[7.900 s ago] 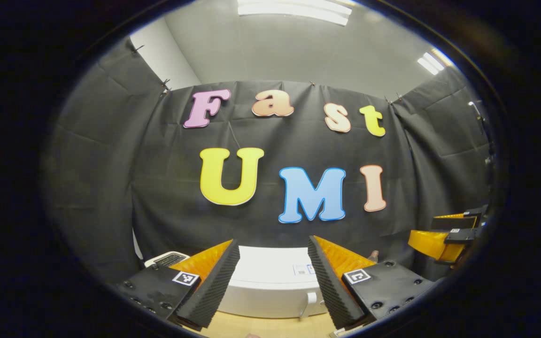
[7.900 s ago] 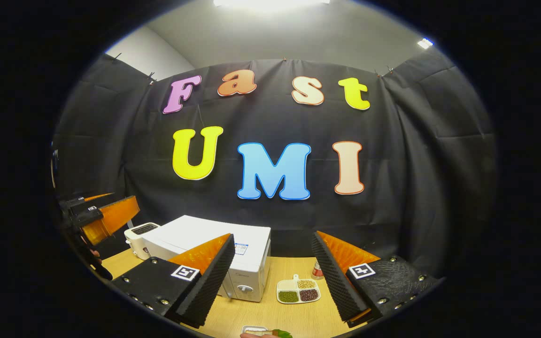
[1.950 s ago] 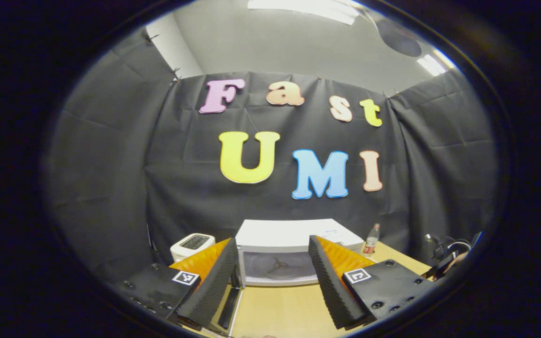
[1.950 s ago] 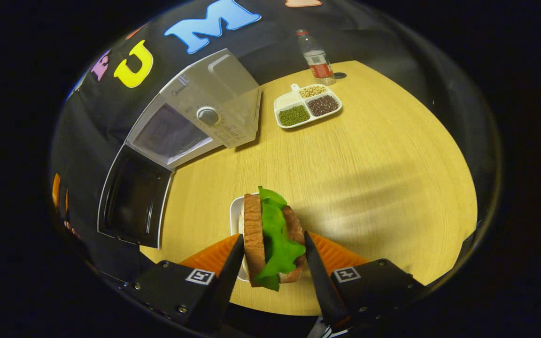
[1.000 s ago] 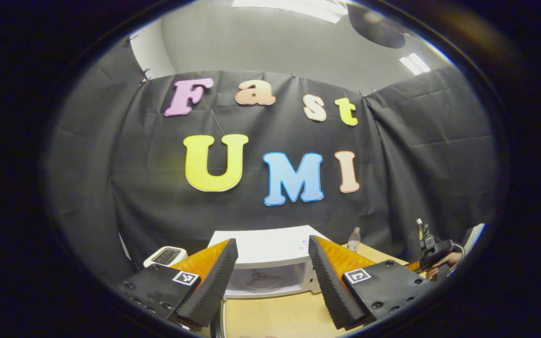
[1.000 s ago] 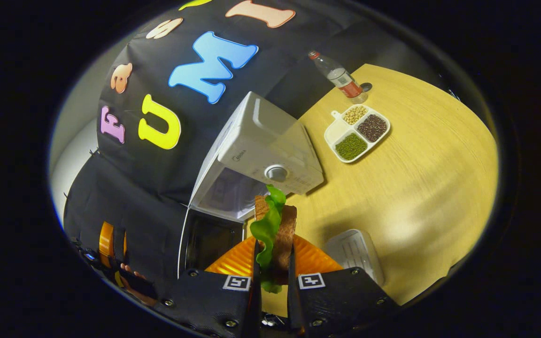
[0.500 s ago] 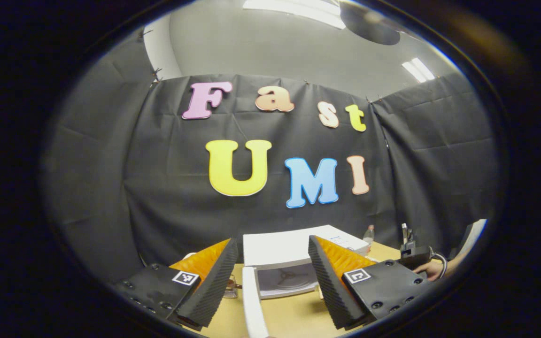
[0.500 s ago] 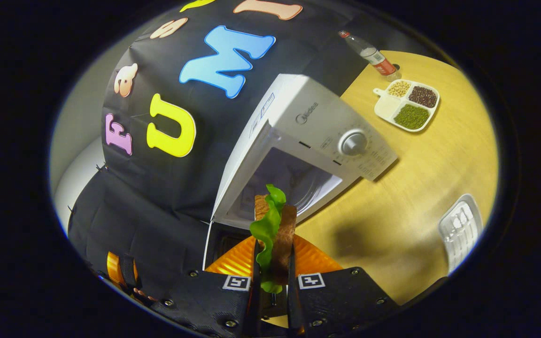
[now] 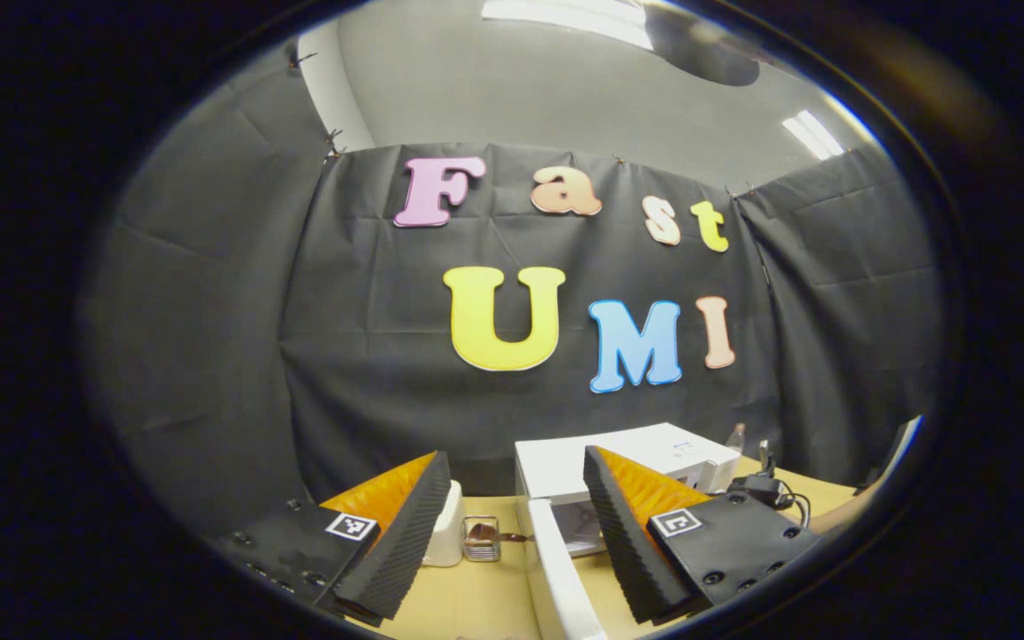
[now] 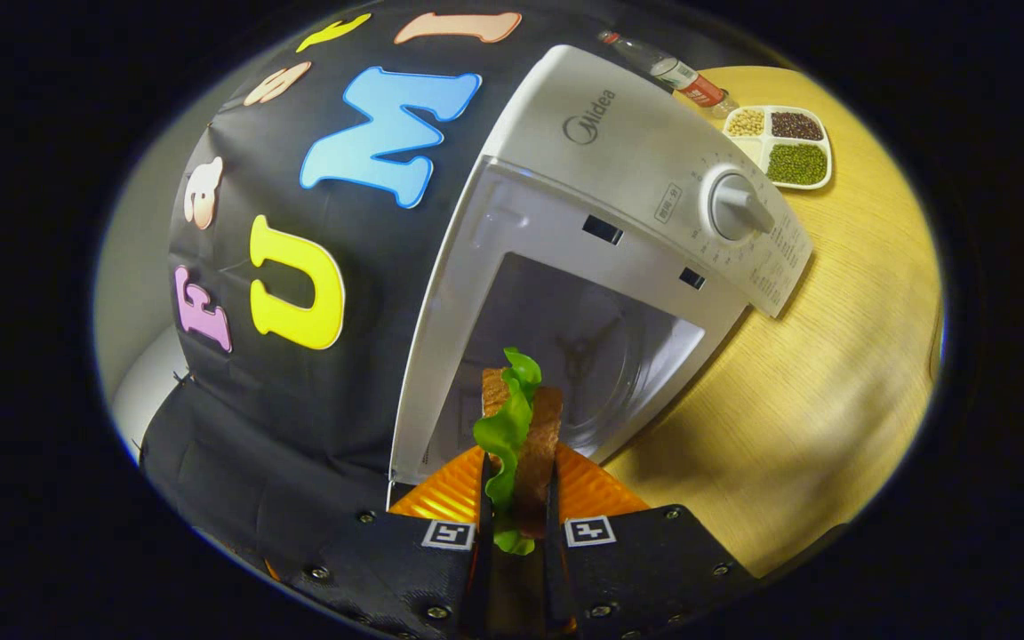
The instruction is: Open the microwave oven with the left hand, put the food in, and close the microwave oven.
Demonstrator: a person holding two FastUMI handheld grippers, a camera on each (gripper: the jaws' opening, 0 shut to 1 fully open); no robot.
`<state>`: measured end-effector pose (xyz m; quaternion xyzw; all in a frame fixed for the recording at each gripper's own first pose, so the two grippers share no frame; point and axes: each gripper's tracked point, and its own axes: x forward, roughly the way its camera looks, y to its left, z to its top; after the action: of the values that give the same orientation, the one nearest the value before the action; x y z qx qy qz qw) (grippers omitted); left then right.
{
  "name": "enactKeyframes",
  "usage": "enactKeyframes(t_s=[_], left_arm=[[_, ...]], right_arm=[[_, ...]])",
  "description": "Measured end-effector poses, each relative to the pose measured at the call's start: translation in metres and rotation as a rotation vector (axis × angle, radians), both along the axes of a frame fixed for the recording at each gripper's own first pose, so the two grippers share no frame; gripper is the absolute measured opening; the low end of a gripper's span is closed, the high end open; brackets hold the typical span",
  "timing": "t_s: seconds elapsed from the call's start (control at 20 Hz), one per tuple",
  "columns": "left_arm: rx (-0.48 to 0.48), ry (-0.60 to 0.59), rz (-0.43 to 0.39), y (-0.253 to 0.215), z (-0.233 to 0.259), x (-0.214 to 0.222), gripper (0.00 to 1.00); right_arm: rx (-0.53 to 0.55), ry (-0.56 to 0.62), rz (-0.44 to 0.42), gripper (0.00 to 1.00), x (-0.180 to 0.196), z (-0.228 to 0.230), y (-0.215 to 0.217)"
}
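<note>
Since half a second ago, the microwave oven has grown to span the centre of the right gripper view, its cavity open just beyond the sandwich. Soft and easily crushed, the sandwich is pinched across its bread faces by the right gripper, low centre. The left gripper is held wide, empty, beside the open door.

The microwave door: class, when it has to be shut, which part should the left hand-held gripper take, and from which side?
Take the microwave door by its free edge, the white strip swung out toward the camera in the left gripper view, coming from its outer face. The door stands wide open, hinged at the oven, so a push there should swing it closed. The left hand-held gripper is open with that edge between its fingers.
</note>
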<state>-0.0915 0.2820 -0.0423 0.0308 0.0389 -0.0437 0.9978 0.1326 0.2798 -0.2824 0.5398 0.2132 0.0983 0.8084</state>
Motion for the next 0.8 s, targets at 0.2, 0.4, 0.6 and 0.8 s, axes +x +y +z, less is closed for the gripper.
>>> enactKeyframes(t_s=[0.2,0.4,0.6,0.8], left_arm=[[0.027,0.026,0.007,0.014,-0.007,-0.008,0.96],[0.023,0.045,0.017,0.019,-0.012,-0.013,0.97],[0.024,0.050,0.026,0.025,-0.016,-0.015,0.96],[0.017,0.067,0.031,0.028,-0.018,-0.018,0.95]], right_arm=[[0.043,-0.004,-0.097,0.23,0.032,-0.008,0.004],[0.092,0.006,-0.190,0.23,0.060,-0.023,0.004],[0.094,-0.009,-0.246,0.23,0.088,-0.032,0.012],[0.162,0.003,-0.361,0.23,0.121,-0.049,0.006]])
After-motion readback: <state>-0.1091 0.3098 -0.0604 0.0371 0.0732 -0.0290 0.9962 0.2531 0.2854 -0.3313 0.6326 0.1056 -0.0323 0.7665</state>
